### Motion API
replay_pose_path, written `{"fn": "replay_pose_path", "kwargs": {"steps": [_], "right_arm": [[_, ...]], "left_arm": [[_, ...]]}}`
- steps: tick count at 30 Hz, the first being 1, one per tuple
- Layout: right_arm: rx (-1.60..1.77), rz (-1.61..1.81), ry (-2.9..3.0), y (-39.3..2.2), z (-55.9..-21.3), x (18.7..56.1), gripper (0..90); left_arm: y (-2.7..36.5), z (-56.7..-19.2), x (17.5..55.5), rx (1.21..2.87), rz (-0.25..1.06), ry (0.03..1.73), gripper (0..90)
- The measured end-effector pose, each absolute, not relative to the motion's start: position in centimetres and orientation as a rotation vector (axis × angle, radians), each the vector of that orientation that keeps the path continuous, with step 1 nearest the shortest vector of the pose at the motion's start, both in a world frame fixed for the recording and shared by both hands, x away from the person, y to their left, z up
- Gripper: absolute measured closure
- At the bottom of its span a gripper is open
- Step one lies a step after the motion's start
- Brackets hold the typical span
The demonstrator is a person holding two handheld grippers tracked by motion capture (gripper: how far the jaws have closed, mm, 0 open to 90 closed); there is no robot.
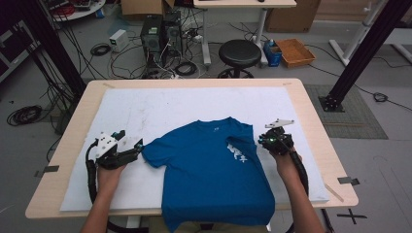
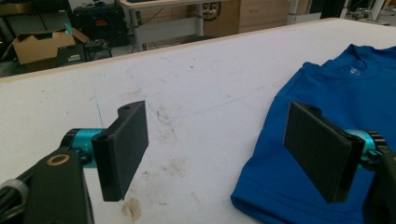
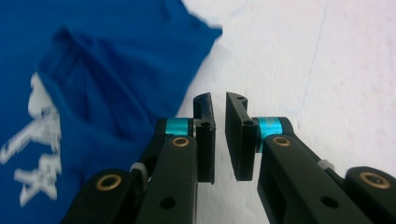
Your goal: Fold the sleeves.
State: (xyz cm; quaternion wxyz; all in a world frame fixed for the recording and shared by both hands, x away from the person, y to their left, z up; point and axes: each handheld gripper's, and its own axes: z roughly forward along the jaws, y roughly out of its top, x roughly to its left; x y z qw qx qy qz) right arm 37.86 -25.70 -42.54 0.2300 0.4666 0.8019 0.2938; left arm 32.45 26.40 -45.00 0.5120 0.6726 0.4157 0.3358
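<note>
A blue T-shirt (image 1: 214,170) lies spread in the lower middle of the high view, on the white sheet (image 1: 145,111) that covers the desk (image 1: 316,131), its hem hanging over the near edge at the bottom of the frame and its white print (image 1: 237,151) toward the right side. The left claw (image 1: 138,145) sits at the left of centre, just beside the shirt's sleeve (image 1: 153,155) — in the left gripper view (image 2: 215,149) its two black pads stand wide apart, one over the stained white sheet (image 2: 196,93), the other over the blue fabric (image 2: 327,93) at the lower right of that frame, with nothing pressed between them. The right claw (image 1: 267,139) is at the right of centre in the high view, at the shirt's right edge beside the folded sleeve (image 1: 245,133). In the right gripper view (image 3: 219,135) its jaws are nearly together, with only a narrow gap and nothing held in it — the blue shirt (image 3: 93,70) lies to the upper left of that frame, apart from the pads, and the white sheet (image 3: 303,56) is below and to the right of them.
</note>
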Motion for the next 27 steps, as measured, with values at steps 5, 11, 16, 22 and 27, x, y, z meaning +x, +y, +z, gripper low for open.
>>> {"fn": "replay_pose_path", "kwargs": {"steps": [5, 11, 16, 22, 27], "right_arm": [[1.248, 0.868, 2.357, -25.7, -42.9, 37.3, 85.4], [1.009, 1.306, 2.553, -23.8, -42.2, 36.4, 83.6], [1.109, 1.237, 2.367, -24.6, -41.5, 36.3, 80.3], [1.177, 1.009, 2.35, -22.8, -43.4, 37.1, 83.1], [1.068, 1.087, 2.488, -20.7, -43.6, 36.9, 83.0]], "left_arm": [[26.3, -45.0, 32.5, 1.621, 0.811, 1.003, 22.4], [26.3, -45.0, 32.5, 1.621, 0.809, 1.008, 22.4], [26.3, -45.0, 32.5, 1.627, 0.81, 1.004, 22.4], [26.3, -45.0, 32.6, 1.632, 0.808, 1.009, 22.4], [26.3, -45.0, 32.6, 1.633, 0.805, 1.009, 22.5]]}}
